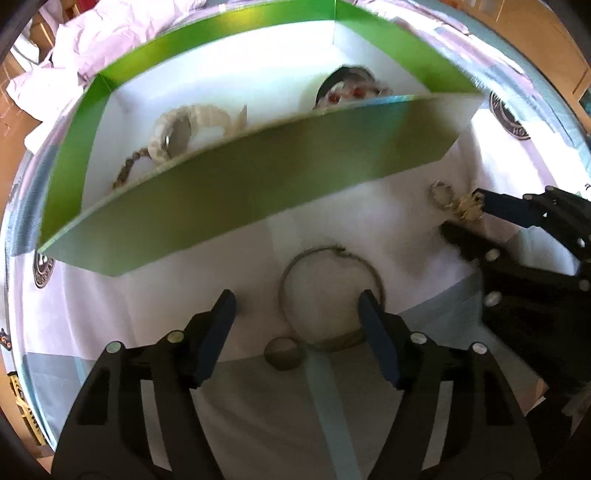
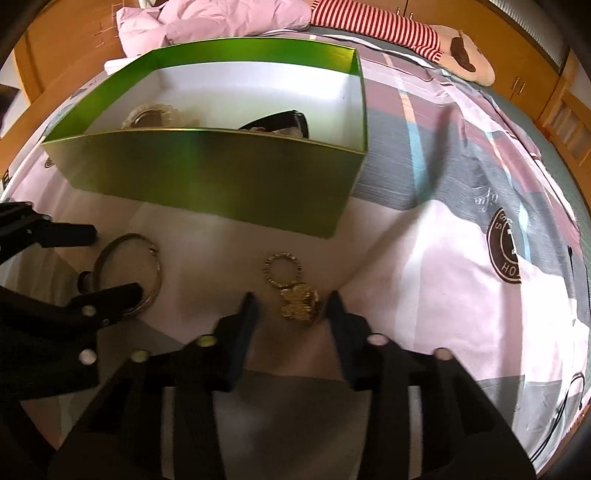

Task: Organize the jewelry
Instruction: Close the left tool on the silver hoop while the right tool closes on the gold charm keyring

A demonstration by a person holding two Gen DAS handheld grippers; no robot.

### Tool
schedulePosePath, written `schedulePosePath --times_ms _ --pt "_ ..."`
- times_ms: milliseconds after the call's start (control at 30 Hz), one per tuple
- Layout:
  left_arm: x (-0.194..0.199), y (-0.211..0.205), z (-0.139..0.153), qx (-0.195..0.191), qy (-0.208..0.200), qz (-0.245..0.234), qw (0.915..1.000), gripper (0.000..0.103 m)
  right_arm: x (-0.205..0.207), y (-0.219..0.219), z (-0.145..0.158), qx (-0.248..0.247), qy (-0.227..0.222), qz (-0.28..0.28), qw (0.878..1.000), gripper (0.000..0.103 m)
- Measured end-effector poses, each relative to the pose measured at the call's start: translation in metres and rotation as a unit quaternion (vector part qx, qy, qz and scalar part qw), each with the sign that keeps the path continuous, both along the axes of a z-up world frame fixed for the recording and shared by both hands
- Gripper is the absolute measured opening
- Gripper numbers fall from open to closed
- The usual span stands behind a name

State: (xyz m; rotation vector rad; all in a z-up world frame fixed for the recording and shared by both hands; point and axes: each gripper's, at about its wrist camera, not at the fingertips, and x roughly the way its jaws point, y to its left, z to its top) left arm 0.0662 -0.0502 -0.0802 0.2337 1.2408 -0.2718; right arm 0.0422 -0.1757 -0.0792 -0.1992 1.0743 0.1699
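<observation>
A thin metal bangle (image 1: 314,253) lies on the bed sheet in front of the green box (image 1: 221,195). My left gripper (image 1: 295,306) is open above it, its right finger (image 1: 375,325) over the bangle's right rim. A small round piece (image 1: 284,352) sits by the bangle's near edge. My right gripper (image 2: 291,299) straddles a gold butterfly ornament (image 2: 299,301), with a gap on the left side, so it is open. A gold ring (image 2: 282,269) lies just beyond the ornament. The box (image 2: 207,173) holds a white beaded bracelet (image 1: 173,129) and a dark piece with red stones (image 1: 347,88).
Everything rests on a patchwork bed sheet (image 2: 443,240) with round brown logos. Crumpled pink bedding (image 2: 221,18) and a striped stuffed toy (image 2: 388,22) lie behind the box. Wooden cabinets (image 2: 535,74) stand at the far right.
</observation>
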Motion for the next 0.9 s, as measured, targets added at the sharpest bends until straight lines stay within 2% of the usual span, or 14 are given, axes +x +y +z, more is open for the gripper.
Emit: schedulePosePath --times_ms 67,167,233,333,433,500,533,567,667,800,900 --pt "-0.001 0.000 0.001 -0.001 -0.002 -0.001 1.0000 0.061 0.000 -0.002 0.001 0.002 0.000 0.000 1.000 0.022" --pt "-0.004 0.004 0.004 -0.004 -0.006 -0.008 0.9999 0.048 0.000 -0.004 0.003 0.016 0.002 -0.003 1.000 0.021" --pt "-0.006 0.004 0.005 -0.006 -0.008 -0.010 0.9999 0.043 -0.002 -0.005 0.005 0.023 0.002 -0.003 1.000 0.020" --pt "-0.001 0.008 0.006 -0.011 -0.007 -0.009 0.9999 0.028 -0.003 -0.004 0.009 0.026 -0.003 0.001 1.000 0.020" --pt "-0.003 0.017 0.010 -0.017 -0.003 -0.007 0.9998 0.024 -0.003 -0.005 0.010 0.029 -0.003 -0.001 1.000 0.020" --pt "-0.002 0.018 0.013 -0.029 0.001 -0.006 0.9996 0.030 -0.003 -0.007 0.010 0.030 0.000 -0.005 1.000 0.020" --pt "-0.002 0.020 0.015 -0.038 0.007 -0.006 0.9992 0.058 -0.002 -0.008 0.009 0.031 0.002 -0.007 1.000 0.020" --pt "-0.003 0.023 0.016 -0.045 0.011 -0.006 0.9989 0.077 -0.002 -0.008 0.009 0.031 0.003 -0.008 0.999 0.020" --pt "-0.008 0.018 0.020 -0.045 0.001 -0.024 0.9987 0.077 -0.002 -0.007 0.008 0.030 0.004 -0.008 1.000 0.020" --pt "-0.012 0.009 0.008 0.003 -0.003 -0.033 0.9995 0.075 -0.003 -0.006 0.007 0.027 0.004 -0.005 1.000 0.020" --pt "-0.015 0.004 0.006 0.010 -0.014 -0.039 0.9991 0.070 -0.003 -0.005 0.005 0.024 0.004 -0.003 1.000 0.020"
